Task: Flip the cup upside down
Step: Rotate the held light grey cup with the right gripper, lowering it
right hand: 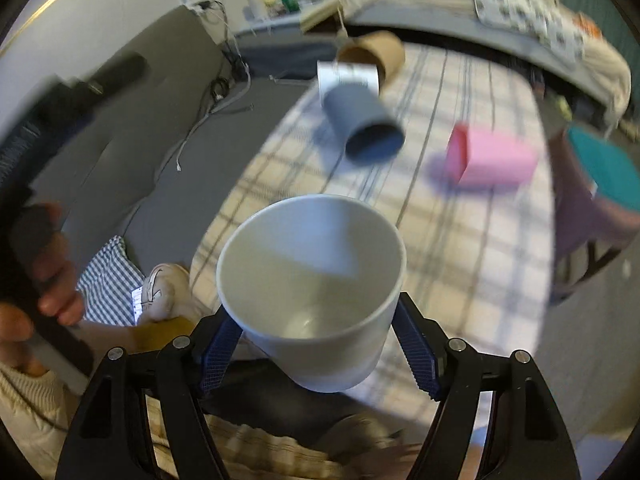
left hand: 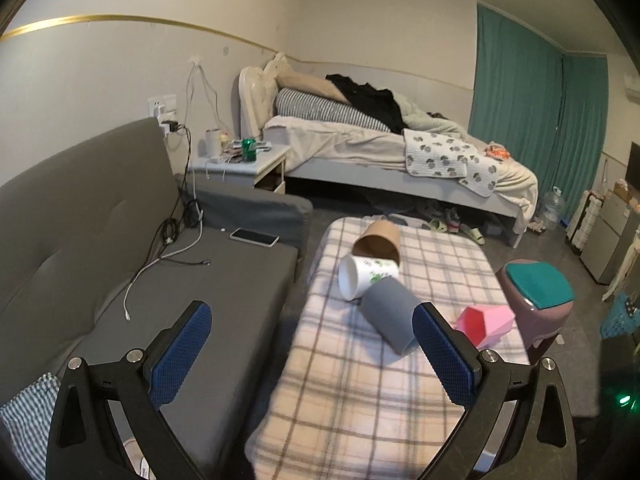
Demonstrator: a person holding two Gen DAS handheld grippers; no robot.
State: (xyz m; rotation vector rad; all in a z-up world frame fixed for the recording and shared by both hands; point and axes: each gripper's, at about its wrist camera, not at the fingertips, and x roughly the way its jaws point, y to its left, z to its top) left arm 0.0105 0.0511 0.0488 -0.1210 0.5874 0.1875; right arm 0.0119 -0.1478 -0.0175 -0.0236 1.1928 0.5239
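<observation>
My right gripper [right hand: 316,340] is shut on a pale grey-white cup [right hand: 312,280], held in the air near the front of the plaid-covered table [right hand: 460,264], its open mouth facing the camera. My left gripper [left hand: 312,320] is open and empty, above the table's left edge. On the table lie several cups on their sides: a grey cup [left hand: 390,314] [right hand: 362,124], a white printed cup [left hand: 366,276] [right hand: 348,76], a brown paper cup [left hand: 378,240] [right hand: 372,54] and a pink cup [left hand: 486,322] [right hand: 490,160].
A grey sofa [left hand: 120,240] with a phone [left hand: 254,237] and cables stands left of the table. A mauve stool with a teal seat [left hand: 538,284] stands at the right. A bed [left hand: 400,152] and nightstand [left hand: 244,160] are behind.
</observation>
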